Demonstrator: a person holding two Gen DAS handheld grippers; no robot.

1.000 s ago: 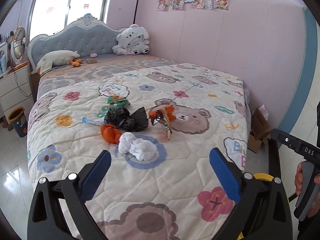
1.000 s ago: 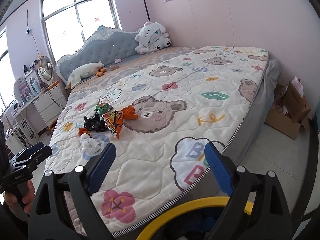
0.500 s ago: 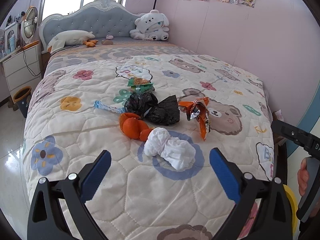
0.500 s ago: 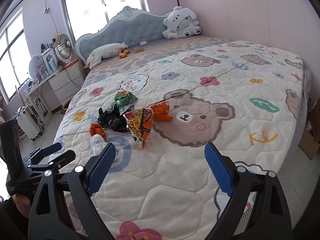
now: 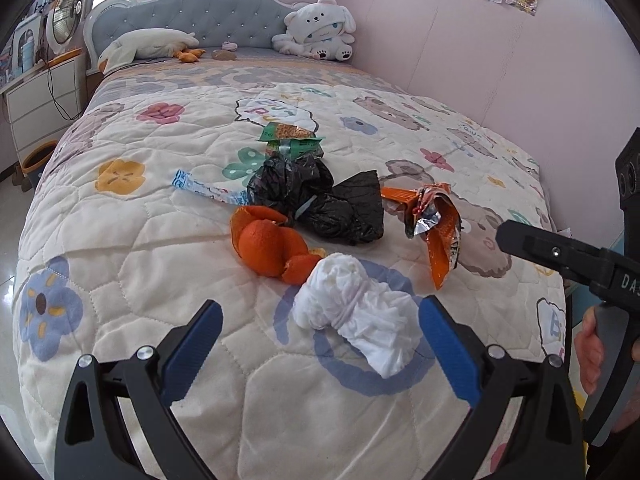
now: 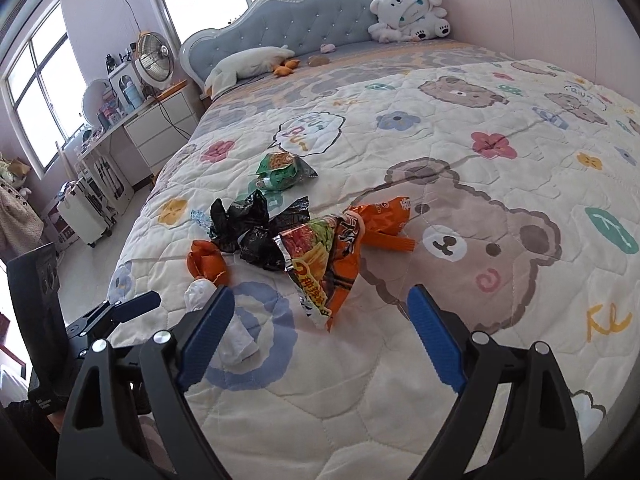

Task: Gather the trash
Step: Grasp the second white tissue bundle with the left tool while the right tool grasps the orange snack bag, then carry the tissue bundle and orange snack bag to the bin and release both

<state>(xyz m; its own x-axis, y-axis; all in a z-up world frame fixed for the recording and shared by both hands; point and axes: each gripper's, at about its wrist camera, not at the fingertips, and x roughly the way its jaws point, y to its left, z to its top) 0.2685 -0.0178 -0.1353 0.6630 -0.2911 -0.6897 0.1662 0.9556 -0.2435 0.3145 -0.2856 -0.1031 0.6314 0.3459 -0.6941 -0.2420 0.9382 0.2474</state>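
Observation:
A pile of trash lies on the bed quilt [image 5: 120, 264]: a crumpled white tissue [image 5: 356, 316], orange peel [image 5: 268, 244], a black plastic bag [image 5: 320, 204], an orange snack wrapper [image 5: 436, 220], a green wrapper [image 5: 292, 140] and a blue strip wrapper [image 5: 200, 188]. My left gripper [image 5: 320, 344] is open, its fingers on either side of the white tissue. My right gripper [image 6: 320, 332] is open just before the orange snack wrapper [image 6: 328, 264]. The black bag [image 6: 256, 228], the peel [image 6: 206, 262] and the green wrapper [image 6: 280, 172] lie beyond it.
A white plush toy [image 5: 320, 28] and a pillow [image 5: 144, 44] sit at the headboard. A white nightstand [image 5: 36, 100] with a fan [image 5: 64, 20] stands left of the bed. A pink wall [image 5: 500, 60] runs along the right.
Both grippers have moved forward over the bed toward the trash pile. The left now brackets the white tissue; the right is close to the orange wrapper.

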